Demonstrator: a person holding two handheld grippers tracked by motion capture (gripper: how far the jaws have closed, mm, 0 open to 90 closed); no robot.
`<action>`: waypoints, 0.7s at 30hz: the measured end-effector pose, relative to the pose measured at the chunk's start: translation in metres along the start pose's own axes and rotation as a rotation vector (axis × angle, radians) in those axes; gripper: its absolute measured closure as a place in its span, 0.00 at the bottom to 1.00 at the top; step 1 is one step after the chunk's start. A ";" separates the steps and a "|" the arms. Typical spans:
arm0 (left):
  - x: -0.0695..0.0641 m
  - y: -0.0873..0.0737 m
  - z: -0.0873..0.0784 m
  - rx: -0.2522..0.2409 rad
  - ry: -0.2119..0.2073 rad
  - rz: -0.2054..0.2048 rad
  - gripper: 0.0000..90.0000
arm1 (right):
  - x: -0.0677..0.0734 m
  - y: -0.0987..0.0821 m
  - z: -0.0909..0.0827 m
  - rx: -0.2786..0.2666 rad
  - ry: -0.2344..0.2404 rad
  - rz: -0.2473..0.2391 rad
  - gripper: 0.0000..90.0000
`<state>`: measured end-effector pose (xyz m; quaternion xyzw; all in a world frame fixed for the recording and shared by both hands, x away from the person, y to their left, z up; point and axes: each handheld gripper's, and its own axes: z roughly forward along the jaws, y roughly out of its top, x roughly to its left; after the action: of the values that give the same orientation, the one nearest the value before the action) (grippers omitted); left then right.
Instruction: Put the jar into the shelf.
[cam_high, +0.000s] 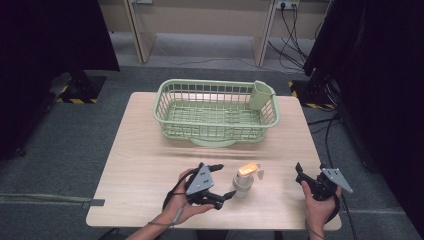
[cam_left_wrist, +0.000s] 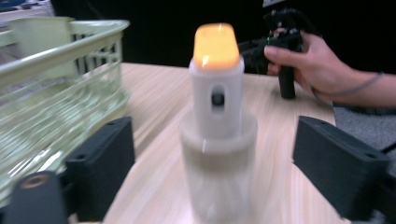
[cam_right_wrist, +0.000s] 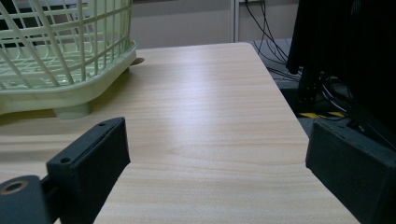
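Note:
A small white bottle with an orange cap (cam_high: 244, 179) stands upright near the table's front edge. My left gripper (cam_high: 223, 181) is open, its jaws on either side of the bottle (cam_left_wrist: 217, 135) with gaps on both sides. In the left gripper view the bottle's orange cap (cam_left_wrist: 216, 45) sits between the two black jaws. My right gripper (cam_high: 301, 172) is held open to the right of the bottle, above bare wood, with nothing between its jaws. It appears as the right gripper (cam_left_wrist: 254, 49) in a hand beyond the bottle.
A light green wire basket (cam_high: 216, 111) with a small cup holder (cam_high: 261, 95) in its back right corner stands at the table's far middle. The basket's wall (cam_right_wrist: 56, 46) lies left of the right gripper. Black stands and cables (cam_high: 325, 65) flank the table.

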<state>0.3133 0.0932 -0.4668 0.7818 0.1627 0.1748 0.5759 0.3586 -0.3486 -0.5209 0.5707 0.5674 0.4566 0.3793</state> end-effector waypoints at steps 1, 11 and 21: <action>0.001 -0.006 -0.009 0.001 0.007 -0.010 0.09 | 0.000 0.000 0.000 0.000 0.000 0.000 0.07; 0.002 -0.036 -0.054 -0.030 0.016 -0.052 0.09 | 0.001 0.000 0.000 -0.003 -0.004 -0.004 0.07; 0.000 -0.030 -0.043 -0.058 -0.013 -0.049 0.09 | 0.001 0.000 0.000 -0.003 -0.005 -0.004 0.07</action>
<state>0.2920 0.1381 -0.4837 0.7618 0.1730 0.1599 0.6035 0.3581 -0.3480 -0.5209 0.5703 0.5668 0.4552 0.3825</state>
